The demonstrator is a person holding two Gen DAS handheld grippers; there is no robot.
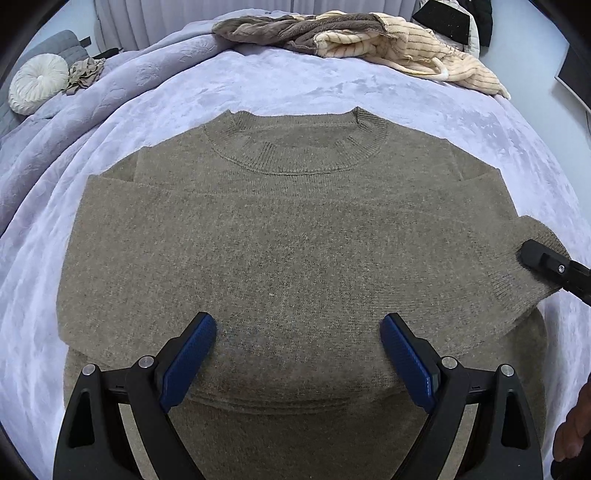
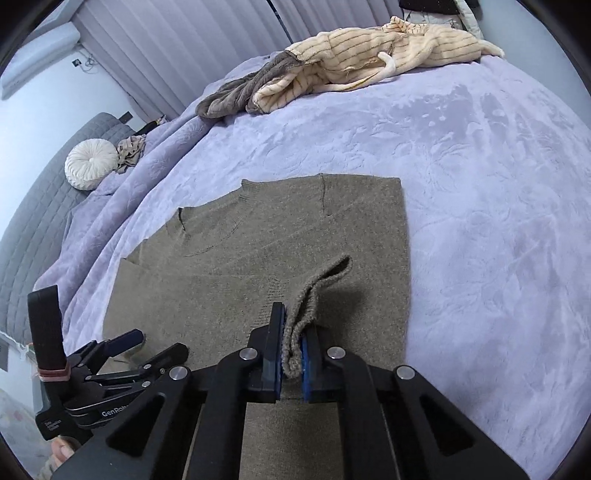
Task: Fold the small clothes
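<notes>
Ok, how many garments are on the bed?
3, maybe more hidden: brown sweater flat near the grippers, striped cream one crumpled at the far edge, grey-brown one bunched against it.

You're working over a bed [image 1: 295, 88] with a lilac plush cover. On it lie the grey-brown sweater [image 1: 288, 229] (spread flat), a striped cream-and-brown heap [image 1: 369, 40] far back, and a round white cushion [image 1: 37, 83].

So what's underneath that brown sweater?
The brown sweater lies flat on a lilac blanket that shows all around it. Its sleeves are folded across the front, so they cover part of the body. Whether anything else lies beneath it can't be seen.
</notes>
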